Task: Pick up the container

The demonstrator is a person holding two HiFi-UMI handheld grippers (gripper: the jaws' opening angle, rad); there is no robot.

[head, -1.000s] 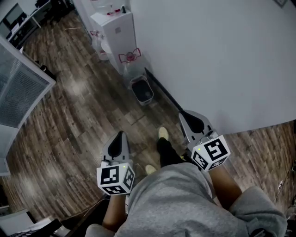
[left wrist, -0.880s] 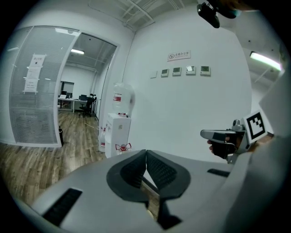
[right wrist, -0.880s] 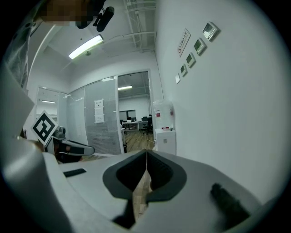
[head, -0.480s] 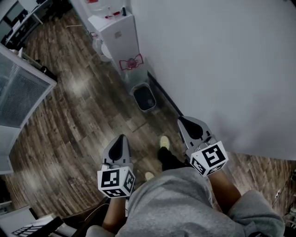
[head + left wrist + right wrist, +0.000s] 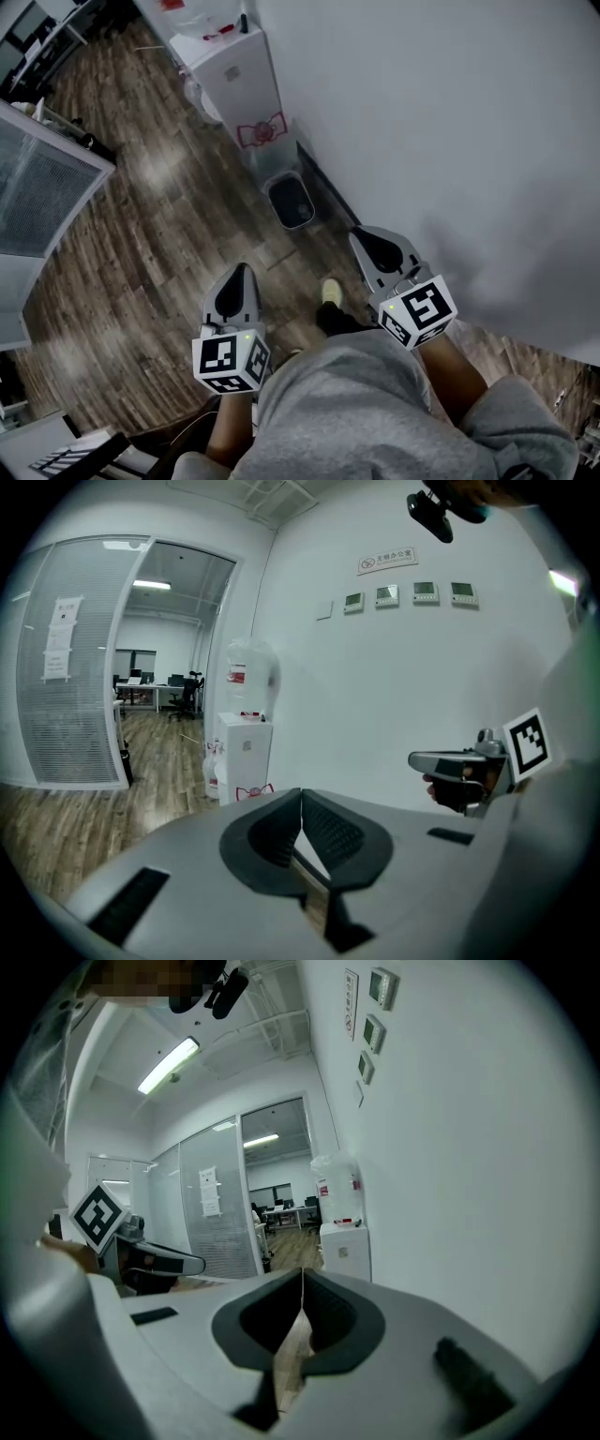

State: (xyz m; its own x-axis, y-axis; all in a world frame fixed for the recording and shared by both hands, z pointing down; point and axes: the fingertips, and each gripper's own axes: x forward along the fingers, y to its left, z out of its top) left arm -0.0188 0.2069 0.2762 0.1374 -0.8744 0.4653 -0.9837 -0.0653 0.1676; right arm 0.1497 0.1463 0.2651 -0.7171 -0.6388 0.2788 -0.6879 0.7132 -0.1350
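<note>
a person stands on a dark wooden floor [image 5: 141, 244] close beside a white wall [image 5: 450, 122] on the right, with a gripper in each hand held out low in front of a grey top [image 5: 347, 403]. the left gripper [image 5: 301, 803] has its jaws fully together, the ribbed pads touching along their length with nothing between them. the right gripper [image 5: 302, 1283] is the same: jaws pressed together and empty, with only floor showing beyond the slit. each carries its marker cube at the near end, the left cube [image 5: 230, 361] and the right cube [image 5: 419, 311], just above the person's wrists. the two grippers are side by side and apart, both pointing away from the person, and a pale shoe [image 5: 331, 292] shows on the floor between them. the container [image 5: 289, 202], a small dark open bin, stands on the floor at the foot of the wall, farther off than both grippers and well apart from them, roughly between their lines. just beyond it, also against the wall, is a white water dispenser [image 5: 234, 70] with a bottle on top. to the far left is a frosted glass partition [image 5: 37, 187]. small control panels [image 5: 403, 594] hang high on the wall.
</note>
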